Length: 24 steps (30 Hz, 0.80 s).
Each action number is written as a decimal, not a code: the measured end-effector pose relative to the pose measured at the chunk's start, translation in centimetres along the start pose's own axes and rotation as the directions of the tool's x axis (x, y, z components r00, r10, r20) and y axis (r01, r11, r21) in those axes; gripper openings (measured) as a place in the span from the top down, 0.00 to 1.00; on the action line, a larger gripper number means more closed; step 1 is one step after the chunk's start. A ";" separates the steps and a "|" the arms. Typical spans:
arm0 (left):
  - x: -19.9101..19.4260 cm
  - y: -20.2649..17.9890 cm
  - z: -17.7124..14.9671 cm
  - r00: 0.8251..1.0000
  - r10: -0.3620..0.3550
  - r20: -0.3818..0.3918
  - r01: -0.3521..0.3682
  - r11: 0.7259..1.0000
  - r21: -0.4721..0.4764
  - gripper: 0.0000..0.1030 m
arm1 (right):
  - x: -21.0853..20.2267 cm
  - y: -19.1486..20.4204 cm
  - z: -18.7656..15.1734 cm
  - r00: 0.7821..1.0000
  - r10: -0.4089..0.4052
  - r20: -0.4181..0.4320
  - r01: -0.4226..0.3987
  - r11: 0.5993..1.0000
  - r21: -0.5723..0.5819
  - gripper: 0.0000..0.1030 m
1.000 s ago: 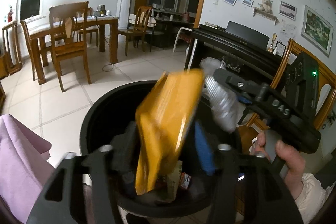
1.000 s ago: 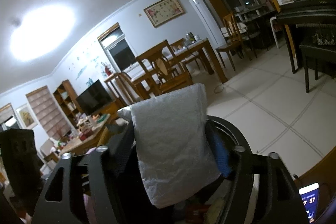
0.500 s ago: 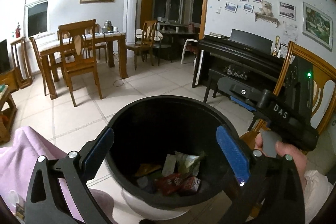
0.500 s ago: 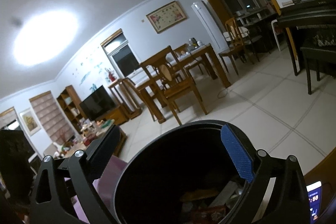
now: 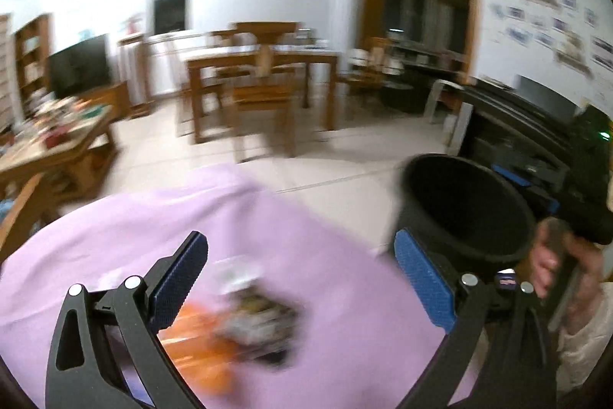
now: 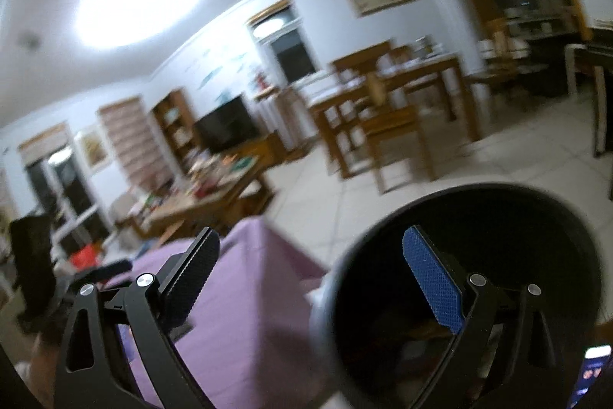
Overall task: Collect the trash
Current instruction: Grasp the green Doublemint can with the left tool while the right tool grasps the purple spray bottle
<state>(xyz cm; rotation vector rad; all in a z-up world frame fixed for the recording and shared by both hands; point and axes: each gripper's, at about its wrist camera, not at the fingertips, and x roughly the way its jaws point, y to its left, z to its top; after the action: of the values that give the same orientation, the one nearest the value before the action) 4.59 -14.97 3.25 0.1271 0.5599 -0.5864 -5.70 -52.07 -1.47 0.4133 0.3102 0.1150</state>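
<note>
Both claws, left claw (image 5: pixel 300 282) and right claw (image 6: pixel 310 278), spread empty (round black bin (image 5: pixel 465 206) beside lilac cloth (image 5: pixel 306 217)).

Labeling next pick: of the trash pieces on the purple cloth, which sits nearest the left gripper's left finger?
The orange wrapper, right beside that finger; the blurred dark-and-white wrapper lies further right, mid-gap.

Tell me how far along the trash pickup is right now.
Done: some wrappers seem to lie in the black bin, though its inside is dark. In hand: nothing. The left claw and right claw are both open and empty, their jaws having just been opening. Left: a blurred pile of litter, orange and dark pieces, on the purple cloth below the left claw.
</note>
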 end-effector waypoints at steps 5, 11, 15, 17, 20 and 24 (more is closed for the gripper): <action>-2.9 9.7 -2.2 0.988 0.148 -0.051 -0.153 0.981 -0.116 0.06 | 4.5 8.9 -1.1 0.977 0.125 -0.171 -0.141 0.987 -0.081 0.31; -1.3 15.9 -4.3 0.957 0.186 -0.224 -0.218 0.968 -0.126 0.39 | 10.0 19.8 -2.5 0.898 0.237 -0.370 -0.300 0.946 -0.123 0.40; 0.5 16.1 -4.7 0.949 0.154 -0.276 -0.180 0.981 -0.070 0.39 | 13.7 25.3 -3.9 0.851 0.222 -0.476 -0.327 0.933 -0.149 0.40; 1.8 15.7 -4.4 0.943 0.156 -0.293 -0.172 0.985 -0.028 0.40 | 15.3 27.3 -4.4 0.838 0.200 -0.507 -0.325 0.930 -0.170 0.40; 2.6 16.4 -4.7 0.940 0.164 -0.300 -0.183 0.982 -0.036 0.49 | 17.5 30.1 -5.2 0.817 0.170 -0.550 -0.320 0.928 -0.188 0.40; 2.0 18.0 -5.3 0.941 0.180 -0.287 -0.218 0.970 -0.108 0.68 | 19.8 32.8 -6.2 0.802 0.126 -0.583 -0.315 0.920 -0.234 0.40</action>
<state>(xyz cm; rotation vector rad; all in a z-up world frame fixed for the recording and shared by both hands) 13.55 0.37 -3.06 0.1335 0.8462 -0.3312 9.55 -16.45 1.24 0.0757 0.8146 0.5226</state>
